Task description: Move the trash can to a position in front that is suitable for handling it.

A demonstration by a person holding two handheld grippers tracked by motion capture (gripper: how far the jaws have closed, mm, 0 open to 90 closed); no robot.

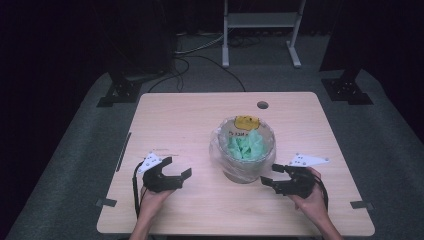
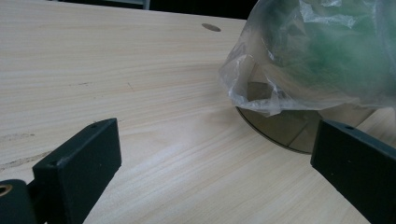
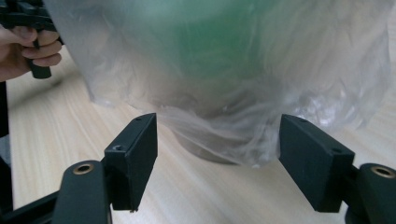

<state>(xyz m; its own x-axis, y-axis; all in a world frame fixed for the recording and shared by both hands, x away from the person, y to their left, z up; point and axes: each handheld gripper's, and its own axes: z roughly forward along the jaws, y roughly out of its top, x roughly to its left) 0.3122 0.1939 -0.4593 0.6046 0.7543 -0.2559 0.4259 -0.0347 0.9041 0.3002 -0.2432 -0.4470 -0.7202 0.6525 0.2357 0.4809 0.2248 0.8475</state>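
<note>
One bin [image 1: 243, 170], small and round, stands right of centre in the high view on one wooden table [image 1: 190, 125]. One clear plastic bag [image 1: 220, 150] lines it, its edge folded down over the rim and hanging loose around the wall. Inside lies a heap of green scraps [image 1: 245, 146], with one yellow piece [image 1: 246, 122] at the far rim, possibly crumpled paper. Two grippers: the left gripper [image 1: 176, 168], lower left of the bin, jaws spread and empty; the right gripper [image 1: 270, 175], just beside the bin's lower right, jaws spread, the bag's hanging edge before them. One round hole [image 1: 262, 105] marks the table's upper edge.
</note>
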